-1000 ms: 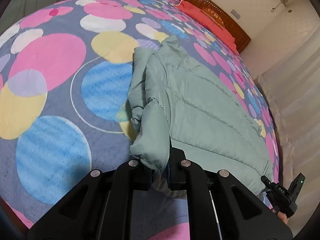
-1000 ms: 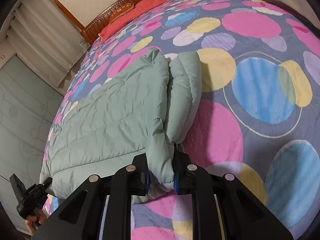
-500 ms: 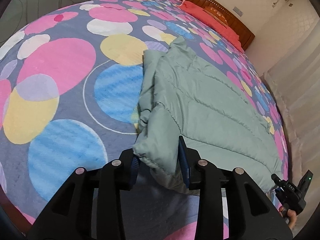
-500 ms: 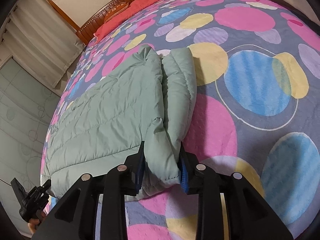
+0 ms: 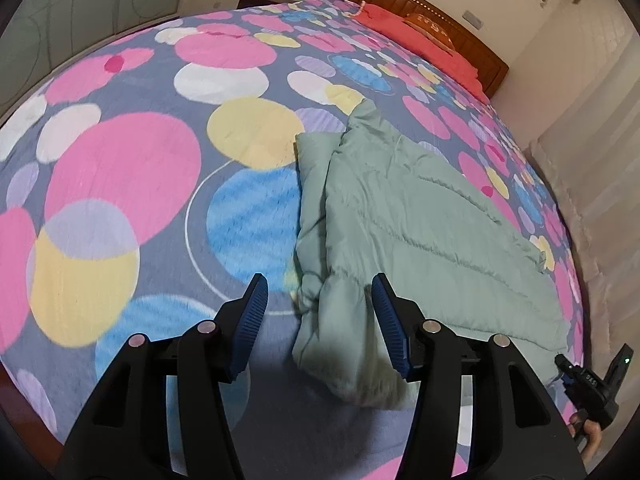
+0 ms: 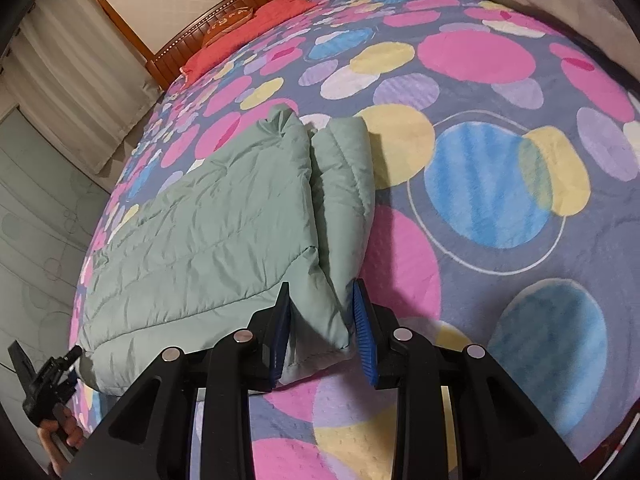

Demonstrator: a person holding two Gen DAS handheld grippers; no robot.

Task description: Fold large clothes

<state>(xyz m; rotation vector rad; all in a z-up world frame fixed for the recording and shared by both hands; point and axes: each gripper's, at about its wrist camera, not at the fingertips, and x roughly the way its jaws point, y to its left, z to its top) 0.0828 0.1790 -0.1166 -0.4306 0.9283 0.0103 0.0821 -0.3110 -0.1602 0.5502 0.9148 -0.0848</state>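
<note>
A pale green padded jacket point(image 5: 420, 220) point(image 6: 208, 232) lies flat on the bed, both sleeves folded in along its sides. In the left wrist view my left gripper point(image 5: 319, 284) straddles the near sleeve end point(image 5: 340, 340); its jaws are opening and the left pad point(image 5: 252, 312) stands well clear of the cloth. In the right wrist view my right gripper point(image 6: 321, 286) has the other sleeve's cuff point(image 6: 320, 320) loosely between its blue pads point(image 6: 362, 328), the puffy cloth no longer pinched. Each view shows the other gripper point(image 5: 596, 380) point(image 6: 44, 380) small at the jacket's far corner, held by a hand.
The bed cover point(image 5: 120, 180) point(image 6: 500, 180) is grey with big pink, blue and yellow circles. Red pillows point(image 5: 420, 36) point(image 6: 260, 24) lie against a wooden headboard point(image 5: 476, 44) at the far end. Curtains point(image 6: 80, 72) hang beside the bed.
Both grippers were pinched tight on the sleeve ends a second ago. The left jaws have spread wide and drawn back a little; the right jaws have parted and the cuff has puffed out.
</note>
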